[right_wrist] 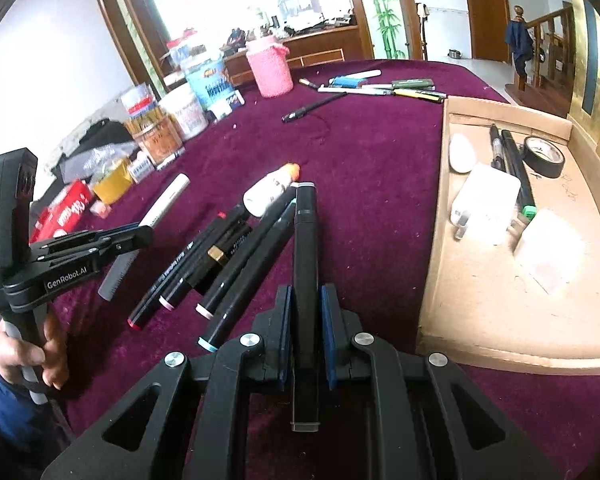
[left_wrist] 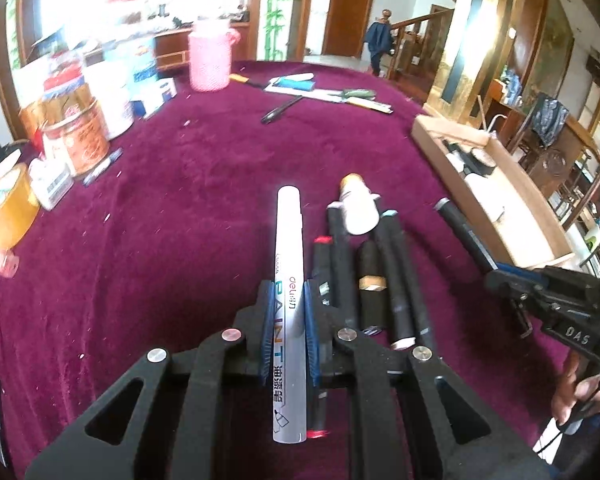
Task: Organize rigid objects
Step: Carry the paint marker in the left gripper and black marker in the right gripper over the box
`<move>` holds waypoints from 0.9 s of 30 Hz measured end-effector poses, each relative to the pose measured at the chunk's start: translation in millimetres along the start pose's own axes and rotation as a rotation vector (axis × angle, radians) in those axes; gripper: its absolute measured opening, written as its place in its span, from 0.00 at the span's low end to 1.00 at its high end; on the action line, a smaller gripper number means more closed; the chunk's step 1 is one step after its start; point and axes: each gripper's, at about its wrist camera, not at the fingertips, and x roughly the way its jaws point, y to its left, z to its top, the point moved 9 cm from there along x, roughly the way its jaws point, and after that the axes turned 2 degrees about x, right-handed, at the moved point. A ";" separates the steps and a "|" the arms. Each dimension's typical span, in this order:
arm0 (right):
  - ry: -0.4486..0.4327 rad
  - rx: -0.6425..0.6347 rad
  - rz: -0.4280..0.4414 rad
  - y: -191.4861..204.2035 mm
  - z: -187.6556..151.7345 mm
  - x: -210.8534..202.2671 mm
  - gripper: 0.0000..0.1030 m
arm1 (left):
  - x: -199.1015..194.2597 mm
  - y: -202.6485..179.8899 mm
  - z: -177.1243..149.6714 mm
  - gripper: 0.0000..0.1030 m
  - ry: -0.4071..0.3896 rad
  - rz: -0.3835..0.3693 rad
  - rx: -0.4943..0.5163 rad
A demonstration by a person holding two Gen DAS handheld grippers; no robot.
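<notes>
My left gripper (left_wrist: 286, 320) is shut on a white paint marker (left_wrist: 287, 264), held lengthwise just left of a row of several black markers (left_wrist: 376, 272) on the purple cloth. A small white bottle with an orange cap (left_wrist: 358, 204) lies at the row's far end. My right gripper (right_wrist: 305, 320) is shut on a black marker (right_wrist: 305, 264), to the right of the same row (right_wrist: 220, 264). The left gripper (right_wrist: 100, 240) with its white marker (right_wrist: 162, 204) shows in the right wrist view. The right gripper (left_wrist: 540, 288) shows in the left wrist view.
A cardboard tray (right_wrist: 480, 312) at the right holds pens, black tape, a white charger and an eraser. A pink cup (right_wrist: 270, 68) and more pens (right_wrist: 380, 88) lie at the far side. Cans, boxes and tape rolls (left_wrist: 72, 132) crowd the left edge.
</notes>
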 end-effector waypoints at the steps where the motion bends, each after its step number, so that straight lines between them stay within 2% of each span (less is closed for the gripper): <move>1: -0.004 0.008 0.006 -1.6 0.8 -1.9 0.12 | -1.1 -8.6 4.4 0.11 -0.003 -0.017 0.009; 9: -0.087 0.118 0.026 -40.4 15.2 -30.7 0.12 | 2.0 -79.1 33.4 0.11 -0.010 -0.128 0.073; 18: -0.183 0.281 -0.079 -128.4 26.8 -70.0 0.13 | 17.3 -168.3 61.6 0.11 0.014 -0.258 0.120; 23: -0.187 0.340 -0.125 -163.7 27.9 -76.2 0.13 | 32.1 -212.8 68.1 0.11 0.039 -0.301 0.156; 27: -0.175 0.340 -0.147 -176.3 32.5 -77.2 0.13 | 50.7 -238.8 73.3 0.11 0.079 -0.322 0.159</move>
